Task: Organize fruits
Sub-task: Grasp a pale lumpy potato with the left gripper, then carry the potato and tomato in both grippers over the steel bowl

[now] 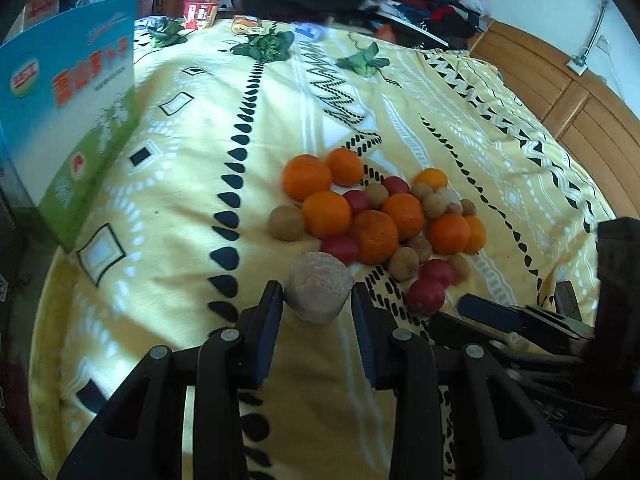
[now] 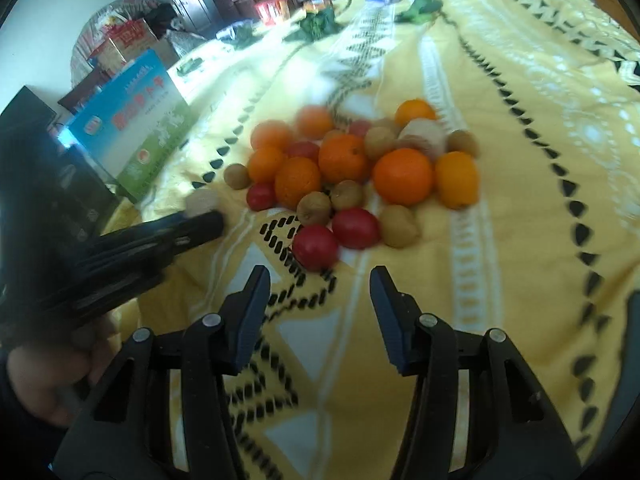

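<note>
A pile of fruit lies on the yellow patterned blanket (image 1: 180,200): oranges (image 1: 326,214), small red fruits (image 1: 426,294) and small brown fruits (image 1: 286,222). My left gripper (image 1: 317,305) is shut on a pale beige round fruit (image 1: 318,294), held just in front of the pile's near left side. In the right wrist view that pale fruit (image 2: 202,201) shows at the tip of the left gripper (image 2: 200,222). My right gripper (image 2: 320,292) stands open with nothing between its fingers. A red fruit (image 2: 315,246) lies just ahead of it, at the near edge of the pile (image 2: 348,168).
A blue and green carton (image 1: 72,120) stands at the blanket's left edge, also the carton (image 2: 136,128). Green leaves (image 1: 264,46) and a red box (image 1: 200,14) lie at the far end. A wooden headboard (image 1: 560,100) runs along the right. A person's hand (image 2: 48,380) holds the left gripper.
</note>
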A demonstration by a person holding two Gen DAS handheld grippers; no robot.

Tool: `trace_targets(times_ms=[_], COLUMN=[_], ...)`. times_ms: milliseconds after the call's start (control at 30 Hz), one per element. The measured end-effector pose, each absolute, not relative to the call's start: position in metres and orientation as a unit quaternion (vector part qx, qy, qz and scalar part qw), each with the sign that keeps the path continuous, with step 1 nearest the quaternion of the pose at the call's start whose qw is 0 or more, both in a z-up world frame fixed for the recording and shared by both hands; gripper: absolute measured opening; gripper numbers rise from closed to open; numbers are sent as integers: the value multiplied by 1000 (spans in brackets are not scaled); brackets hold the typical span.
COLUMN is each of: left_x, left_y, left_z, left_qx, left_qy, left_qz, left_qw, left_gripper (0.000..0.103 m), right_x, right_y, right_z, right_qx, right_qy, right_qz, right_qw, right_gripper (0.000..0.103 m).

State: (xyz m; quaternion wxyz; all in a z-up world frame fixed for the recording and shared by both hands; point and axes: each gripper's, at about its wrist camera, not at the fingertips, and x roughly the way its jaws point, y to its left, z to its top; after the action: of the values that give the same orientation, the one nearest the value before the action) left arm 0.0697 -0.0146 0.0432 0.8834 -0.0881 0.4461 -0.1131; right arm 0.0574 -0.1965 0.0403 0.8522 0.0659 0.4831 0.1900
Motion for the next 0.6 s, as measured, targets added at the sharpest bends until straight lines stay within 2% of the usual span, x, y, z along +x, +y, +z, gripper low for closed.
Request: trace_targets(times_ms=[233,300,367,600], left_x=[64,62,59,34], left_y=[-10,-10,-11,-8], left_z=[45,46,49,76], left_qx=[-85,-89,-90,-89], left_qy=[445,447,446,426], left_qz=[-115,-113,-114,-119], left_qw=[884,883,883,893], left_gripper=[36,36,36,36], right_x=[71,69,65,43], right_y=[-180,-180,-180,-176], right_z=[26,25,27,55], right_qx=[39,28,26,32], right_qy=[491,488,483,463], right_qz=[160,151,149,157], right_qw=[856,859,862,872], right_gripper=[52,46,31,31])
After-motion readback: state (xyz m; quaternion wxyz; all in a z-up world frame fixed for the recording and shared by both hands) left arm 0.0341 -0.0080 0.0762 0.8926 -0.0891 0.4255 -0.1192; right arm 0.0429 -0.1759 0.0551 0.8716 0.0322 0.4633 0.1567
